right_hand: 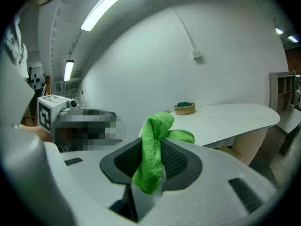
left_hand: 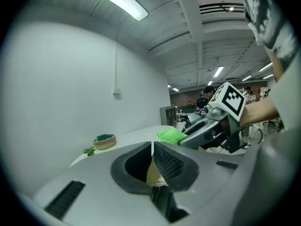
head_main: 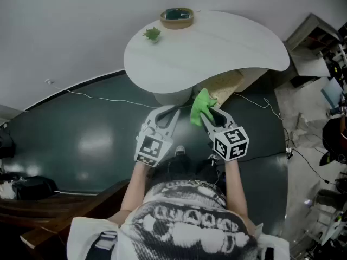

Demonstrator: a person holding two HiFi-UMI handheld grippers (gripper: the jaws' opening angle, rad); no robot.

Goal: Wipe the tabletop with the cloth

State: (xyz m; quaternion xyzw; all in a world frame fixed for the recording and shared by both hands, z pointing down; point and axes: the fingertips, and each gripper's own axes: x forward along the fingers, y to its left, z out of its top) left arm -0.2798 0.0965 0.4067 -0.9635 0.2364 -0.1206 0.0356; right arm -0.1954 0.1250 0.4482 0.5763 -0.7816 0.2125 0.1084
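Bright green cloth [head_main: 201, 106], white tabletop [head_main: 217, 47], dark green floor [head_main: 81, 134], tan bowl [head_main: 177, 18].

head view: above the person, facing steeply down, table [head_main: 217, 47] far, left gripper [head_main: 167, 111] and right gripper [head_main: 209, 112] near | gripper views: low, close behind own jaws, facing far across the table | shared: table, bowl [head_main: 177, 17] and cloth [head_main: 201, 104] in all three; each gripper view catches the other gripper
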